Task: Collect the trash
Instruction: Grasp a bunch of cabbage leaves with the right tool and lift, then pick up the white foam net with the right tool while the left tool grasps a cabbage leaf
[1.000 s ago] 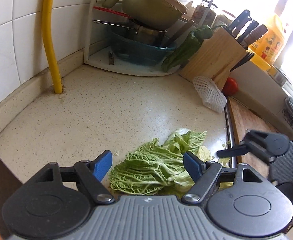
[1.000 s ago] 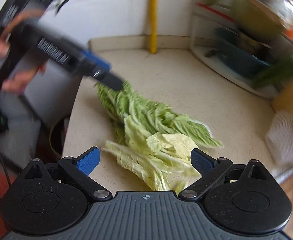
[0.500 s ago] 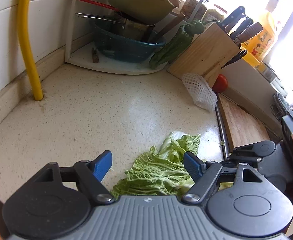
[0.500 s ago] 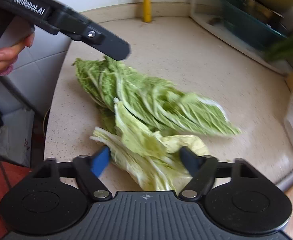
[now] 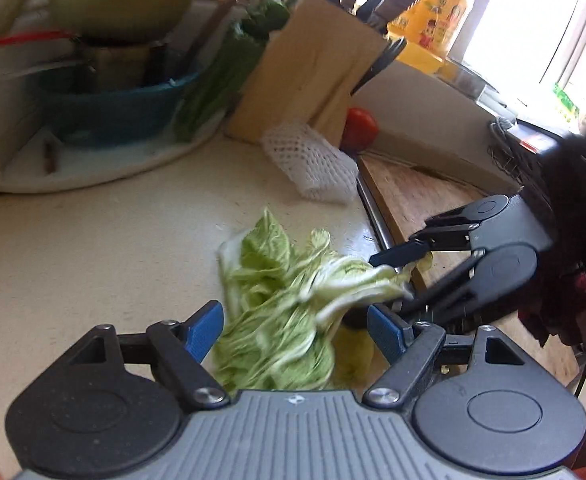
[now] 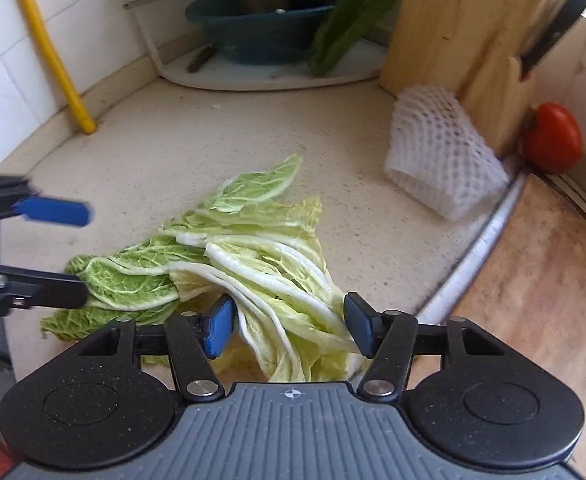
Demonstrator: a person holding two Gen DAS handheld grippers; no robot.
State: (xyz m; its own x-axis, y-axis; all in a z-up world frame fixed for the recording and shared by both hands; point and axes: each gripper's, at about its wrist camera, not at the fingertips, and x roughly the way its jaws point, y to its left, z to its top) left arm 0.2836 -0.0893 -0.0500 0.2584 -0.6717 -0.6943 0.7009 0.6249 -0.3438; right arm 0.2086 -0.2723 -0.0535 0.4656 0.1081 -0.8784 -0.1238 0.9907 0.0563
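The right gripper [image 6: 289, 330] pinches the pale stalk ends of one bunch of napa cabbage leaves [image 6: 229, 256], its jaws having just closed onto them, while the left gripper [image 5: 295, 334] stands open astride the green, crinkled end without pressing it. The bunch's long axis runs from one gripper to the other. Beyond the jaws the countertop [image 6: 229, 128] lies bare up to one foam fruit net [image 6: 441, 152], one tomato [image 6: 553, 138] and one knife block [image 6: 453, 24]; the counter's edge strip [image 6: 473, 248] runs just right of the right jaws.

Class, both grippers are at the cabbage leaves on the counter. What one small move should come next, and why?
Probably close the left gripper on the leafy end. The right gripper has just closed on the white stalks of the cabbage leaves, while the left's fingers stand apart around the greens, not yet pressing; gripping both ends would let the pile lift together.
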